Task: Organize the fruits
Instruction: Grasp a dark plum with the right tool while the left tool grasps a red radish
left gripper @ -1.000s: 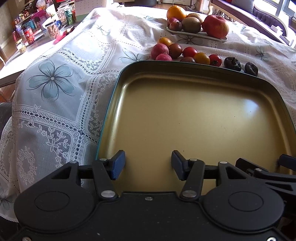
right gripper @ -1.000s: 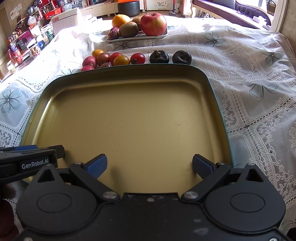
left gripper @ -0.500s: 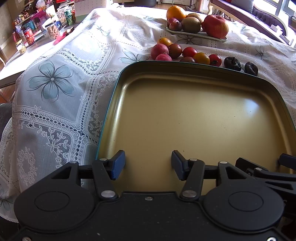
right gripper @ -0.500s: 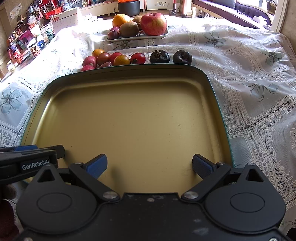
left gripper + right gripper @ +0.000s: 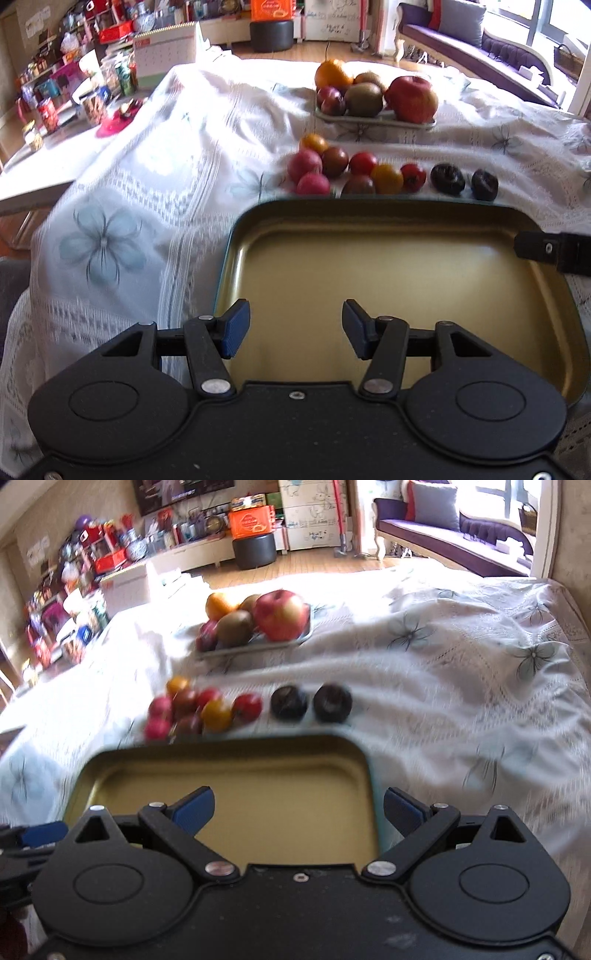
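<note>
Both tools are empty and hover above the near end of the gold tray (image 5: 388, 280). The left gripper (image 5: 295, 334) at the bottom centre of its frame has its jaws parted to a middling gap with nothing between them. The right gripper (image 5: 299, 810) has its jaws spread wider, also holding nothing.

The step in hand looks like the first reach for a loose fruit. To do it well, I would pick an outlying piece, such as 1 of the 2 dark fruits (image 5: 289, 703) at the centre of the right view. They sit apart from the crowded cluster, so the fingers can straddle one without nudging its neighbours. Round fruit rolls on cloth, so closing gently and centring on the widest part matters.

The tray holds nothing; its floor is bare. Just beyond its far rim, the small fruits (image 5: 334, 162) lie on the lace tablecloth (image 5: 110, 221): red, pinkish, brownish and orange ones bunched together. Farther back, in the upper centre, a pale dish (image 5: 373, 122) carries a large red apple (image 5: 412, 98), an orange (image 5: 332, 74), brown kiwi-like fruit (image 5: 364, 99) and a dark red plum-like one.
</note>
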`<state>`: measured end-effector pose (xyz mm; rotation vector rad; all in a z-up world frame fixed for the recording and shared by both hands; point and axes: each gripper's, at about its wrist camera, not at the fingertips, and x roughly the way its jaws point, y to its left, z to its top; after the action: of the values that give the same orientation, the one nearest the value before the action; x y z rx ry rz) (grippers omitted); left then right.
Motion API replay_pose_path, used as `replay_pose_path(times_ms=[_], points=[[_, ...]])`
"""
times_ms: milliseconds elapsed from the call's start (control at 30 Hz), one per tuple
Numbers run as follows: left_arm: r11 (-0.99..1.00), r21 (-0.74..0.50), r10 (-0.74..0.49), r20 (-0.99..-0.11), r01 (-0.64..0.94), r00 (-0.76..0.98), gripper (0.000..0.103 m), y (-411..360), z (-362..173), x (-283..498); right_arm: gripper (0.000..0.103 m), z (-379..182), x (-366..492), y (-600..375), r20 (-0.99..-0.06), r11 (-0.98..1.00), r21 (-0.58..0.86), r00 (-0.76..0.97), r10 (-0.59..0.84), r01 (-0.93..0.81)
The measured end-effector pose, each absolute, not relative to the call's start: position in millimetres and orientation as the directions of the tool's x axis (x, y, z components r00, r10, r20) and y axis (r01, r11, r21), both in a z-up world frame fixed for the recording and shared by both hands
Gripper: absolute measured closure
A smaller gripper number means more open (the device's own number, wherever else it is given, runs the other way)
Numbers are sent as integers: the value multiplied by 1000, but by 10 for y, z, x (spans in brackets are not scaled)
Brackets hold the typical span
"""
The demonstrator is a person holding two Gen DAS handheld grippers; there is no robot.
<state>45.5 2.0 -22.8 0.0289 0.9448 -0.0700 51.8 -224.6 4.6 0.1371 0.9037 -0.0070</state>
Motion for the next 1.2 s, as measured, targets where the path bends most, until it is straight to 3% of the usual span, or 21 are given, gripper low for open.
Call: replay_pose_path(times_ms=[133,367,533,833,1200], points=[[995,-29,-82,-785,95,614,44,66,-133,730,4,43,833,-2423,-774,991,115,631,47,67],[986,-55,-147,-751,160,644,44,121,-130,1248,16,-83,1330,-2611,-735,995,54,678,-15,82],[983,-6,-128,-732,181,670,44,178,-265,1484,23,-256,1529,-2758,-731,986,118,683,7,116],[977,-108,-200,-776,186,598,47,115,-411,1614,25,-354,1556,-2800,-769,972,201,634,82,119],[979,-32,-143,-805,199,576,47,-67,-484,1728,26,-453,1647,-2744,-794,974,204,598,106,99]])
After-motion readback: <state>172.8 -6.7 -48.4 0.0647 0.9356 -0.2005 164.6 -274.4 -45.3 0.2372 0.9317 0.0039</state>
